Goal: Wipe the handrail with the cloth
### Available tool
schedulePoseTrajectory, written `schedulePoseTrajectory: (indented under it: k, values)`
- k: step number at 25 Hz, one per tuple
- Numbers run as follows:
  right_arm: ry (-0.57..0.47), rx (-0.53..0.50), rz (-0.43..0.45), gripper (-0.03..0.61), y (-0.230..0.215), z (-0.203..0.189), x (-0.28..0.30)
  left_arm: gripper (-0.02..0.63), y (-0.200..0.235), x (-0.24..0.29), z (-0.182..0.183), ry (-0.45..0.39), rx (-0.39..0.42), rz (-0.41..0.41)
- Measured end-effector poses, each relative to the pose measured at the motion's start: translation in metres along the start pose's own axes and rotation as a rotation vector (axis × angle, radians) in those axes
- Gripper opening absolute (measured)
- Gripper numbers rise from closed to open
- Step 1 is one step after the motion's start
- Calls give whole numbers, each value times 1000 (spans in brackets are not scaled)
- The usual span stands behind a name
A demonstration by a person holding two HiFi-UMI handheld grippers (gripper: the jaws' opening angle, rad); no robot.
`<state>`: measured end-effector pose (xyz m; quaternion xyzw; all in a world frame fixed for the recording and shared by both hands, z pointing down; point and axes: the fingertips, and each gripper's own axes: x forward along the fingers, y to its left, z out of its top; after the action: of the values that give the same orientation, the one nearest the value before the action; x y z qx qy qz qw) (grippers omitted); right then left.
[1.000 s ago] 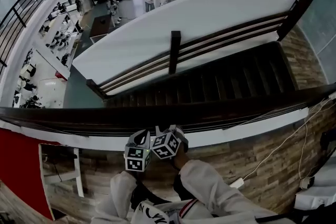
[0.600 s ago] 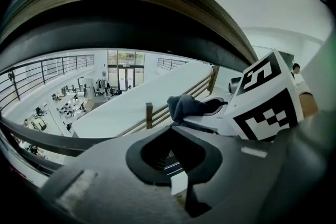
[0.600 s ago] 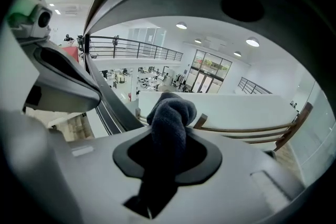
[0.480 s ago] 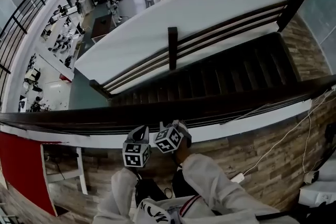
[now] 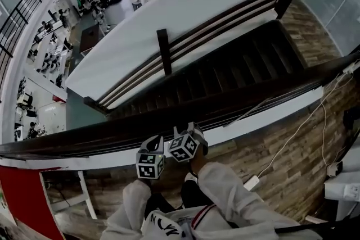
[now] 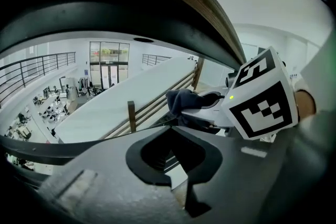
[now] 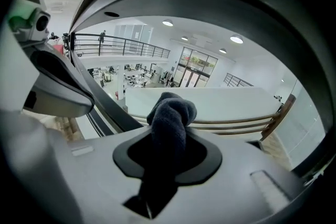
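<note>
Right hand-held gripper: jaws clamped on a dark grey-blue fleecy cloth. The cloth is pinched low down, and its free end bulges out past the jaw tips as a rounded lump at the centre of the right gripper view. Left hand-held gripper: jaws together with nothing between them. In the head view it sits just beside the right one at lower centre.

The dark brown wooden handrail passes just above both grippers in the head view. I can't tell whether the cloth touches it, but it looks close and probably short of contact.

Step in hand, as I judge it: bring the cloth onto the rail and start the wipe.
- Lead with the bulging end so the fabric meets the wood, not the jaws.
- Press lightly down on the top face and drag along the rail, not across it.
- Keep the clamp tight, because the cloth is held by a narrow pinch and friction could pull it out.
- Keep the left gripper out of the wiping path.

Orientation:
- The cloth's long axis runs along the jaws, with the free end pointing away from the gripper, up-frame in the right gripper view.
- The handrail's long axis is a diagonal in the head view, from the left edge low in the frame up to the right edge. The wipe stroke should follow that line.
</note>
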<state>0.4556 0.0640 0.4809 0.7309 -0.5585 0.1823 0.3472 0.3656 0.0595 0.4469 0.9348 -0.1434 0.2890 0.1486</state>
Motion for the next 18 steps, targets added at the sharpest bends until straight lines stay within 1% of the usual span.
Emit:
schedulePoseTrajectory:
  k: [10,18]
  values:
    - [32,31,-74,91,-61,-38,-13,3,-40,26,13,17,60,-69]
    - [53,41,-121,91,-98,-61,-23,3,-69,37,21,17,89,-111]
